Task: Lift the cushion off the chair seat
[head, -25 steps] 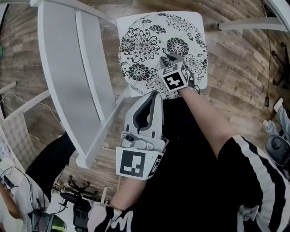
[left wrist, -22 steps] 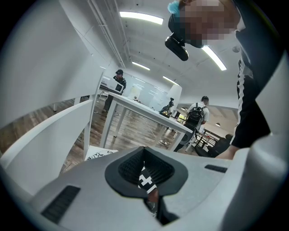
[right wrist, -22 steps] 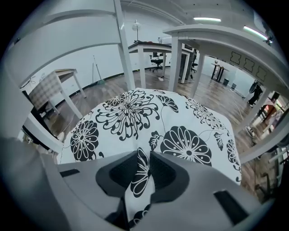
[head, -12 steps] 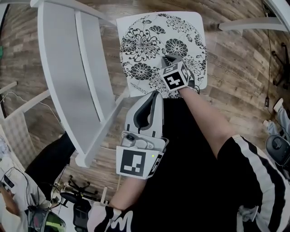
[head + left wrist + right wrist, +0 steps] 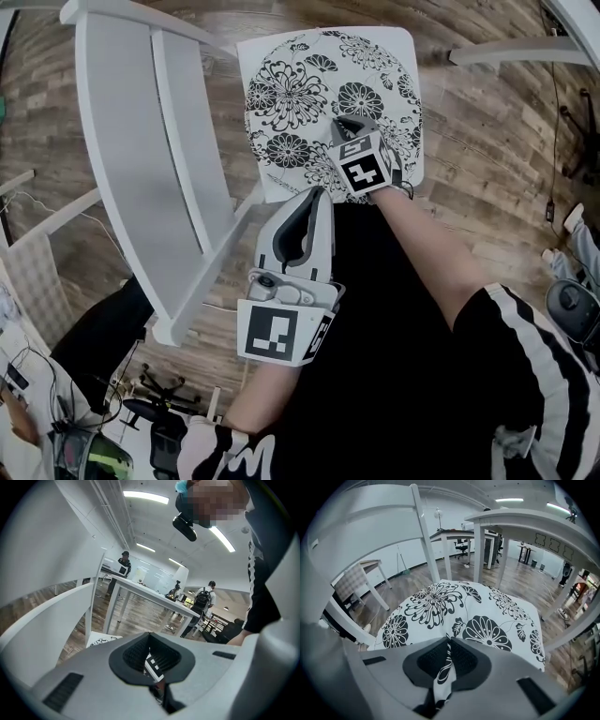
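A white cushion printed with black flowers covers the seat of a white chair whose slatted back stands at the left. My right gripper reaches down onto the cushion's near part. Its jaws have just been closing. In the right gripper view the right gripper is shut on a pinched fold of the cushion. My left gripper hovers just short of the cushion's near edge, jaws together and holding nothing. Its own view shows the left gripper with the right gripper's marker cube beyond it.
Wood floor lies all around the chair. A white table leg crosses the upper right. In the left gripper view a long white table stands behind, with people standing beyond it. My own dark trousers fill the lower middle of the head view.
The right gripper's jaws have closed on the cushion's near part, and the cushion has shifted slightly to the left. The left gripper has stayed where it was.
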The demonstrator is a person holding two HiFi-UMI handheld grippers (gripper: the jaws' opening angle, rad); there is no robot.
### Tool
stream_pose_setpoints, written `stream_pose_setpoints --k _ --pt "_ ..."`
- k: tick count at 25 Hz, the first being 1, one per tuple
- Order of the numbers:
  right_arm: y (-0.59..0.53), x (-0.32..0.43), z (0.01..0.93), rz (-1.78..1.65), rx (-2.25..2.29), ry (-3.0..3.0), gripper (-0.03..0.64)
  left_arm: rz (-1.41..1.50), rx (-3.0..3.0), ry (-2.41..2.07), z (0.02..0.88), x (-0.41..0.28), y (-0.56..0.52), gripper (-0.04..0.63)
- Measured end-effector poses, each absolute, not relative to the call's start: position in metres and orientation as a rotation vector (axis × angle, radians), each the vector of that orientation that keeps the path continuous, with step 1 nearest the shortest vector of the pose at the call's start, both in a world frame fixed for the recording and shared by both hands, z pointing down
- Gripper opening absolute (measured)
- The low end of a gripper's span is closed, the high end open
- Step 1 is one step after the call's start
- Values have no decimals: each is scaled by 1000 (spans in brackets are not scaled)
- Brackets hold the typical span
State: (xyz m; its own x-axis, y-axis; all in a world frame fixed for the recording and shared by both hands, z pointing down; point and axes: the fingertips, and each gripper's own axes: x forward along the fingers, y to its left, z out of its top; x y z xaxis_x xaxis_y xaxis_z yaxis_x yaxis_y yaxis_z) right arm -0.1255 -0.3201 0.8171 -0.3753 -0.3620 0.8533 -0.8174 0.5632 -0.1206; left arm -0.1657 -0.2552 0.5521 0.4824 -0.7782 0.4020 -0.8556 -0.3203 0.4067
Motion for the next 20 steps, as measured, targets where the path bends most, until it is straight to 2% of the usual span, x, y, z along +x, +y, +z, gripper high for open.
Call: stream_pose_setpoints --k 20 --pt "-337 -88 724 695 1019 -2133 32 166 2171 -1426 533 -138 -273 5"
